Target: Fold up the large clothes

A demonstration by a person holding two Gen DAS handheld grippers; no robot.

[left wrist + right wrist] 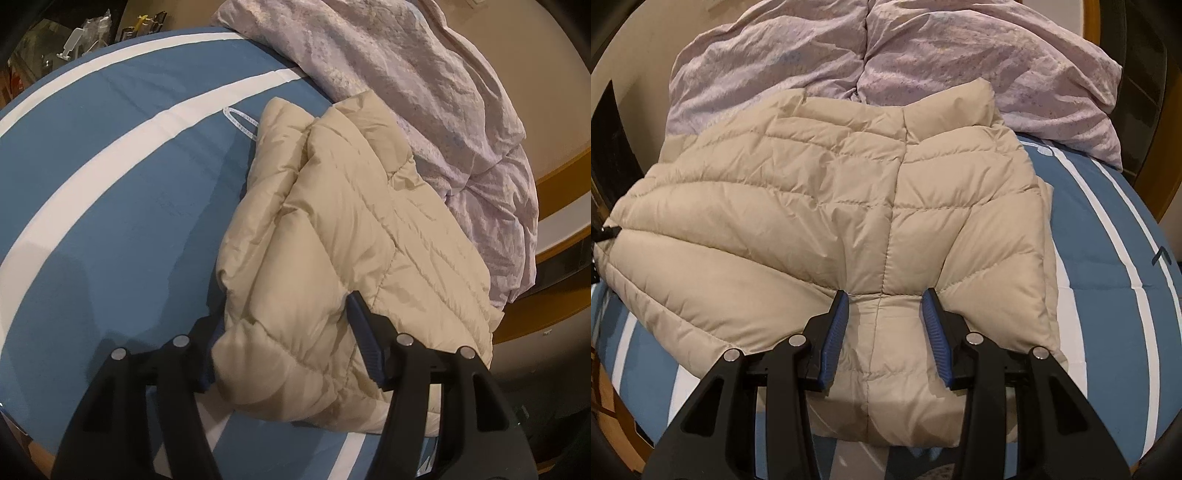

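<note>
Beige quilted puffer jacket (pixel 332 229), seen from the left wrist camera, lies on a blue bedsheet with broad white stripes (pixel 110 177), already doubled into a compact, thick bundle with a sleeve or side panel laid over the body. Its far edge touches a crumpled pale lilac duvet (pixel 424 92) heaped at the head of the bed. I judge the folding well advanced: the bulk is gathered, and what seems left is squaring the near end or one last fold. The left gripper (pixel 284 328) points steeply down at the near corner of the bundle. Its jaws stand fairly wide, with the padded corner bulging between them; the left finger is mostly hidden behind the fabric, so whether the pads press on it is hard to say, but the span looks loose rather than clamped.

From the right wrist camera the same jacket (pixel 849 192) shows as a broad, roughly rectangular pad with stitched channels, lying across the striped sheet (pixel 1108 240), the duvet (pixel 923 55) behind it. The right gripper (pixel 884 306) also tilts steeply down over the near edge, centred on a vertical seam. Its blue ribbed pads (pixel 836 328) are at a moderate gap and pinch a raised ridge of the fabric between them, so this hand appears to hold the jacket's near hem.
</note>
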